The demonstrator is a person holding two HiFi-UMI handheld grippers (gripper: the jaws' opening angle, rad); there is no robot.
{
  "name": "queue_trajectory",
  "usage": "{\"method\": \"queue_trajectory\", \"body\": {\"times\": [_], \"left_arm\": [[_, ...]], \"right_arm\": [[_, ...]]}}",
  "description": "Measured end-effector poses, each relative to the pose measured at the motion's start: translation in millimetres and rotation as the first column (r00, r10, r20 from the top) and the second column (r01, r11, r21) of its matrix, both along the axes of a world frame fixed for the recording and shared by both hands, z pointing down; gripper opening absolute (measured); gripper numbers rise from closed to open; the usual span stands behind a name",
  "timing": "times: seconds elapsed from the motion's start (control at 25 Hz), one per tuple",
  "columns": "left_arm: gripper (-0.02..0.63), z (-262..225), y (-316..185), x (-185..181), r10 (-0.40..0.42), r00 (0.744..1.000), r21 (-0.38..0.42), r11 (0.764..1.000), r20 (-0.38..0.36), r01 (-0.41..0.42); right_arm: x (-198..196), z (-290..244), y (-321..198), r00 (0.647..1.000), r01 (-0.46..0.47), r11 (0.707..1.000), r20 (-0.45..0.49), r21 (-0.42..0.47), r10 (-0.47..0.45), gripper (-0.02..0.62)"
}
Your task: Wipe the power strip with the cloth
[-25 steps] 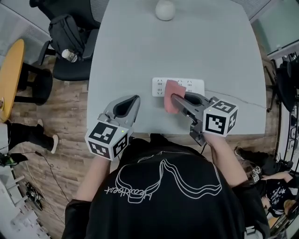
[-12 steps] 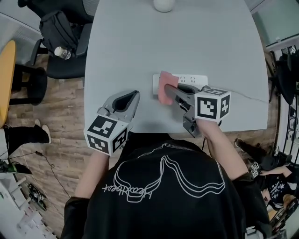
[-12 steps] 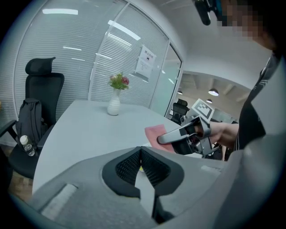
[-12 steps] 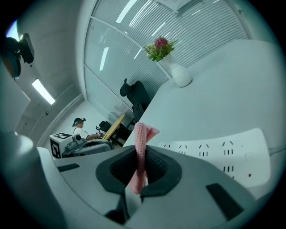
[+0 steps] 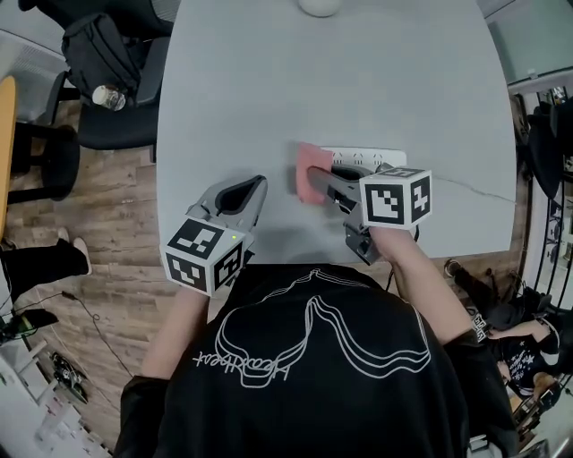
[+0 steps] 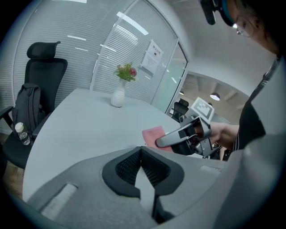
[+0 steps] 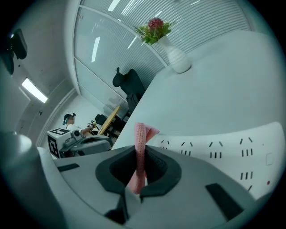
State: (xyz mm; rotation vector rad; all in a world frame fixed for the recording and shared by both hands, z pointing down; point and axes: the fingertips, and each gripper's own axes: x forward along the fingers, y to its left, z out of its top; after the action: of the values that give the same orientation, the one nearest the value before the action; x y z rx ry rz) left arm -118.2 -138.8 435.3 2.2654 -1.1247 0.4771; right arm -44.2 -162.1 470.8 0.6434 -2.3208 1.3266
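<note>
The white power strip (image 5: pixel 365 157) lies on the grey table (image 5: pixel 358 72) near its front edge, with its socket slots plain in the right gripper view (image 7: pixel 214 147). My right gripper (image 5: pixel 329 185) is shut on a pink cloth (image 5: pixel 311 172) and holds it at the strip's left end. Between the jaws the cloth (image 7: pixel 140 152) stands up as a folded strip. My left gripper (image 5: pixel 260 185) hovers at the table's front edge, left of the strip, shut and empty. The left gripper view shows its pads (image 6: pixel 134 163) together, with the cloth (image 6: pixel 154 133) beyond.
A white vase (image 5: pixel 320 5) stands at the table's far edge, holding flowers (image 7: pixel 154 27). The strip's cord (image 5: pixel 474 190) runs right across the table. A black chair (image 5: pixel 121 125) with a backpack (image 5: pixel 94 54) and bottle (image 5: pixel 106 97) stands left of the table.
My right gripper has slid the cloth leftward along the strip to its left end. The left gripper has stayed in place.
</note>
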Motion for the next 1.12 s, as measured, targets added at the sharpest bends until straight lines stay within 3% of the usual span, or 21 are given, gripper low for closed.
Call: {"method": "queue_trajectory", "body": {"times": [0.64,1.12], "left_arm": [[0.012,15,-15,-7,-0.028,0.999,-0.057,0.998,-0.045,0.026],[0.012,8,-14,-1,0.001,1.000,-0.049,0.999,-0.030,-0.002]], "right_arm": [[1,25,-13,0.999,-0.044,0.987,-0.023,-0.154,0.041,0.029],[16,27,-15,0.994,-0.054,0.986,-0.103,-0.158,0.038,0.029]]}}
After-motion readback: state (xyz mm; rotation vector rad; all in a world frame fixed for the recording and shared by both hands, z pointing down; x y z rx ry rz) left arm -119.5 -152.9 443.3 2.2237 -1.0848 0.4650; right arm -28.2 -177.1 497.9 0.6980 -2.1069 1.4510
